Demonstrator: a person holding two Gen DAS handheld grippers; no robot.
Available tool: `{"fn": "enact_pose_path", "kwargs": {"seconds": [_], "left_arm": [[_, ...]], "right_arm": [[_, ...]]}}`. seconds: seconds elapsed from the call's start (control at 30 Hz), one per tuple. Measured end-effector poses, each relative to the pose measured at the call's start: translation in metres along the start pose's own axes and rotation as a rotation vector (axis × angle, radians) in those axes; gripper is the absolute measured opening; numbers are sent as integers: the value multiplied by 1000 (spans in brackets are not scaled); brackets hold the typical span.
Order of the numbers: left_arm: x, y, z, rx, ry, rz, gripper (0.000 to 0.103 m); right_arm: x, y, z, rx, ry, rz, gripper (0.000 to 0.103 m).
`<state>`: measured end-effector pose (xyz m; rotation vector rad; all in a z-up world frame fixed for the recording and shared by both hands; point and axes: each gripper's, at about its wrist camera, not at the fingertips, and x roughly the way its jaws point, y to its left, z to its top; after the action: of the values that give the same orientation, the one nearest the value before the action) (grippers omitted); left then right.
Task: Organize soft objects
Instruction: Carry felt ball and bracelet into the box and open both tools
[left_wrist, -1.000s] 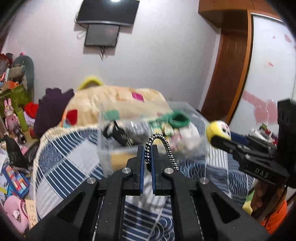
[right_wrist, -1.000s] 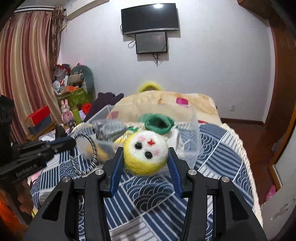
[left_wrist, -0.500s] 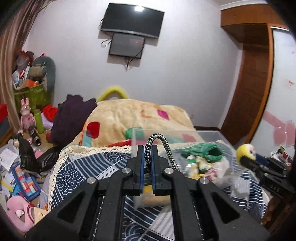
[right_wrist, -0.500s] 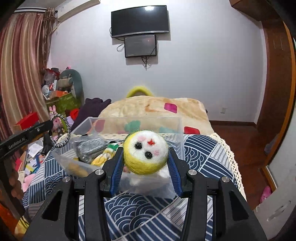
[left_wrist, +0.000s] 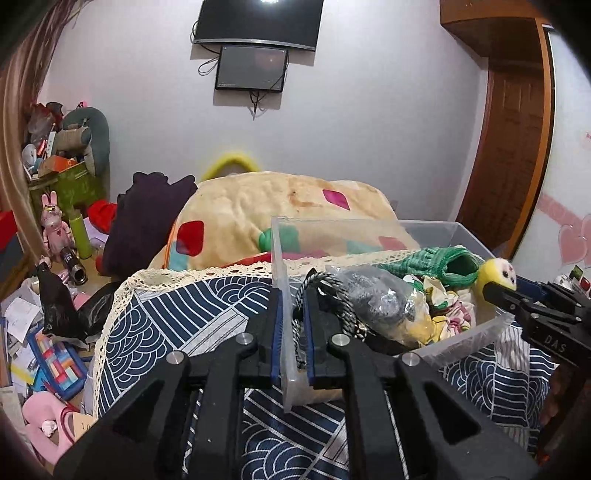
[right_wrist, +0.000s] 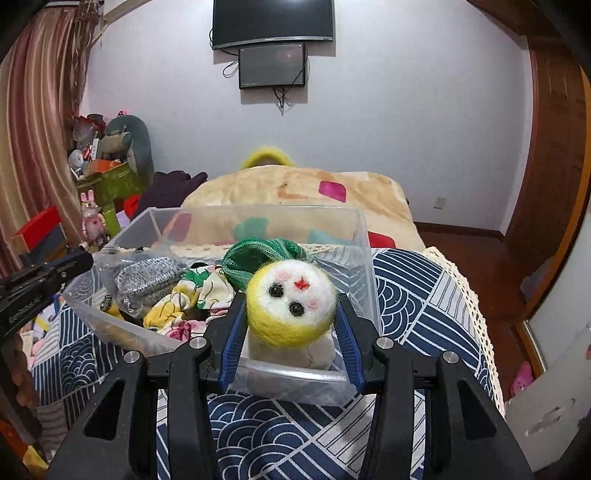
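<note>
**Two tongs over the clear box**

We see our left tongs (left_wrist: 293, 325) held just a little apart. A black-and-white cord loop (left_wrist: 334, 291) sits in the narrow gap between them, and the corner wall of the clear plastic box (left_wrist: 458, 230) stands in that same gap. We think the cord is pinched, so the left tongs are clenched on it. The rest of the loop curves up and over into the box.

Our right tongs (right_wrist: 291, 328) are spread wider, and they squeeze a fuzzy yellow-and-white ball with a face (right_wrist: 291, 305). Both blue pads (right_wrist: 233, 341) press on the sides of the ball. The ball hangs over the near edge of the box, above the things inside.

The box sits on the bed, on a blue-and-white patterned blanket (right_wrist: 413, 295). In the box we see a green knitted thing (right_wrist: 258, 254), a grey shiny bundle in a clear bag (right_wrist: 147, 277) and a flowery cloth (right_wrist: 184, 306). All of these lie packed close and touch each other.

Behind the box lies a big tan blanket with coloured patches (left_wrist: 280, 206).
</note>
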<state>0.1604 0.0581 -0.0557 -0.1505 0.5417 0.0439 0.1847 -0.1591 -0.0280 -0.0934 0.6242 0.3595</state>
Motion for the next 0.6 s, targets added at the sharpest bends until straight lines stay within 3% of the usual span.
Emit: {"fn": "enact_pose_path", "kwargs": {"seconds": [0.1,0.2,0.3,0.43,0.6], "left_arm": [[-2,1,0,-4,12,-11,19],[-7,-1,-2,10,8,-4,22],[-16,-6,-3,38,-4,0,26],[-37,-11,0,39,-37,-36,47],[-69,-23,5,76,-112,-52,57]], "right_arm": [[-2,1,0,-10,6,6,52],[-6,1,0,-18,-3,-2,64],[-12,0,0,-28,-18,-8,64],[-27,1,4,-32,-48,7,64],[-52,7,11,-53,-114,32,64]]}}
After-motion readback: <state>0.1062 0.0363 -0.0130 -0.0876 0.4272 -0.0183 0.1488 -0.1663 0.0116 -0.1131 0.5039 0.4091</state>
